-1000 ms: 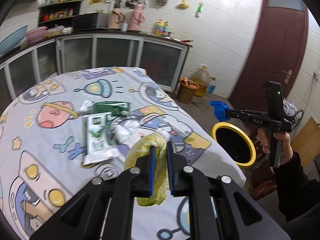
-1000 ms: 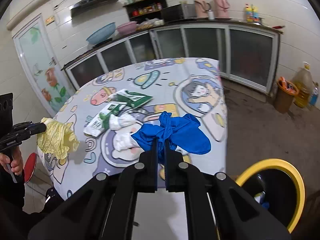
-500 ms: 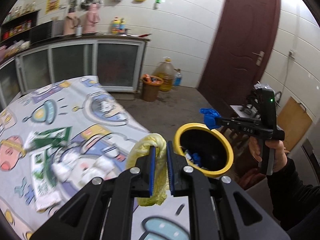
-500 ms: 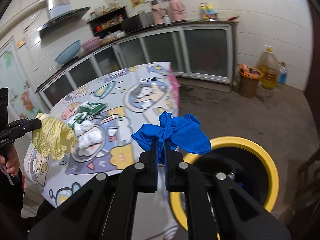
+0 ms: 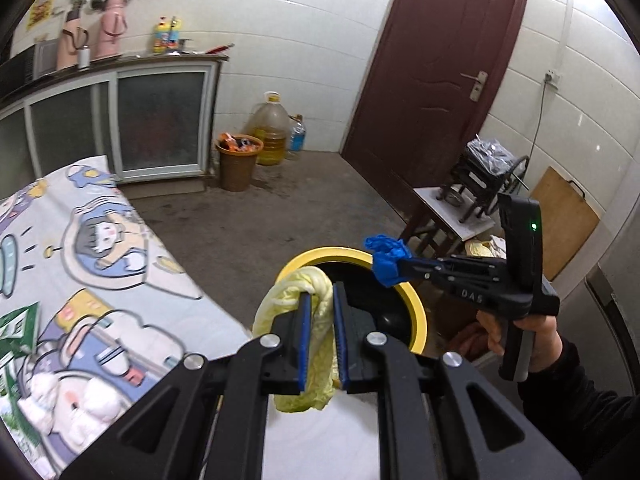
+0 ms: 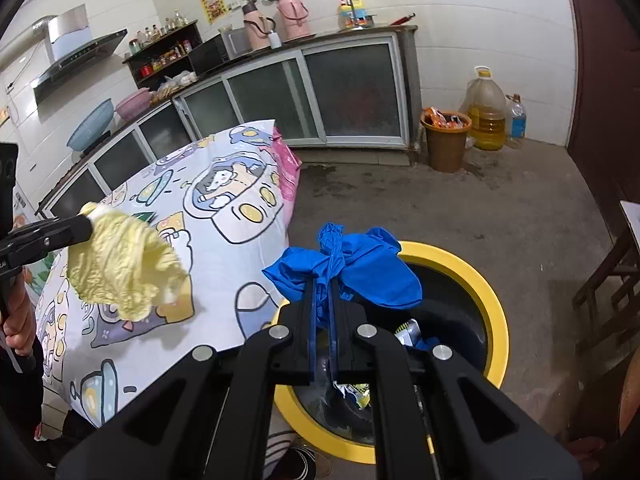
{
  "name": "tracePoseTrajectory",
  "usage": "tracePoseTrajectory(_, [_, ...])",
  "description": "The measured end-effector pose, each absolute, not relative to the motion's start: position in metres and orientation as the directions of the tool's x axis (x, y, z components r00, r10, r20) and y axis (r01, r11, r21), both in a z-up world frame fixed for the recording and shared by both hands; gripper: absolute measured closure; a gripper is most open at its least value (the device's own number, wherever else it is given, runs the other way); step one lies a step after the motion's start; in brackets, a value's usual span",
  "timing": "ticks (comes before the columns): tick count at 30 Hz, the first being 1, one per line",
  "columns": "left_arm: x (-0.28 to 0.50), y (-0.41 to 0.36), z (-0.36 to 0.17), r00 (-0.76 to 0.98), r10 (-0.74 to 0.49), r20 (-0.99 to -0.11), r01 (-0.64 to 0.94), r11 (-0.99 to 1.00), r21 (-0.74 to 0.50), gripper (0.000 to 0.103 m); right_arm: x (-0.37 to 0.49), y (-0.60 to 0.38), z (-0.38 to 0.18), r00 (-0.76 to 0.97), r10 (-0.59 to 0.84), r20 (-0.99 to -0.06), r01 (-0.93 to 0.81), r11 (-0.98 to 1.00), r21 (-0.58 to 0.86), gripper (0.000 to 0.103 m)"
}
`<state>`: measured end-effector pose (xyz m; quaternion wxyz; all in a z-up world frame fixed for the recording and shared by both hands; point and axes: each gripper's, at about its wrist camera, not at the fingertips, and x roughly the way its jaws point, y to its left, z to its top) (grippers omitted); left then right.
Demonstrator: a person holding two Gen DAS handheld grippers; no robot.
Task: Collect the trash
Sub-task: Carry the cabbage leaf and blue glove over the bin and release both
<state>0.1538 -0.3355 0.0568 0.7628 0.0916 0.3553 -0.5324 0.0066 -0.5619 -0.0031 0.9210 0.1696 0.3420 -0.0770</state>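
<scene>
From the right wrist view, at nine o'clock my left gripper [image 6: 86, 222] is clamped on the crumpled yellow wad [image 6: 120, 266] over the tablecloth [image 6: 240, 216], and at centre my right gripper [image 6: 325, 280] pinches the blue glove [image 6: 360, 268] above the yellow-rimmed bin [image 6: 486, 288].

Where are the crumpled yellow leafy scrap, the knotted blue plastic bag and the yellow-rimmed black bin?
Crumpled yellow leafy scrap [image 6: 120, 264]: right wrist view, middle of its wrinkled body.
Knotted blue plastic bag [image 6: 372, 268]: right wrist view, its broad right lobe.
Yellow-rimmed black bin [image 6: 490, 300]: right wrist view, right side of its rim.
</scene>
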Motion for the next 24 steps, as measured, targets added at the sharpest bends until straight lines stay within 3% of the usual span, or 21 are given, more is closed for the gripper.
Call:
tracePoseTrajectory(20, [0.150, -0.444, 0.008, 0.086, -0.701, -0.708, 0.893, 0.370, -0.258, 0.092, -0.012, -0.599, -0.064, 0.666, -0.035, -0.745, 0.397, 0.862, 0.315, 0.095])
tracePoseTrajectory(21, [0.150, -0.447, 0.006, 0.078, -0.699, -0.711, 0.892, 0.367, -0.263, 0.088, -0.012, -0.600, -0.065, 0.663, -0.032, -0.748, 0.402, 0.858, 0.319, 0.095])
tracePoseTrajectory(23, [0.150, -0.449, 0.003, 0.078, -0.699, -0.711, 0.889, 0.371, -0.268, 0.071, -0.016, -0.603, -0.068, 0.654, -0.045, -0.755, 0.420, 0.852, 0.314, 0.090])
tracePoseTrajectory(24, [0.149, -0.450, 0.004, 0.081, -0.699, -0.711, 0.887, 0.376, -0.269, 0.057, -0.018, -0.605, -0.069, 0.649, -0.052, -0.759, 0.429, 0.848, 0.309, 0.083])
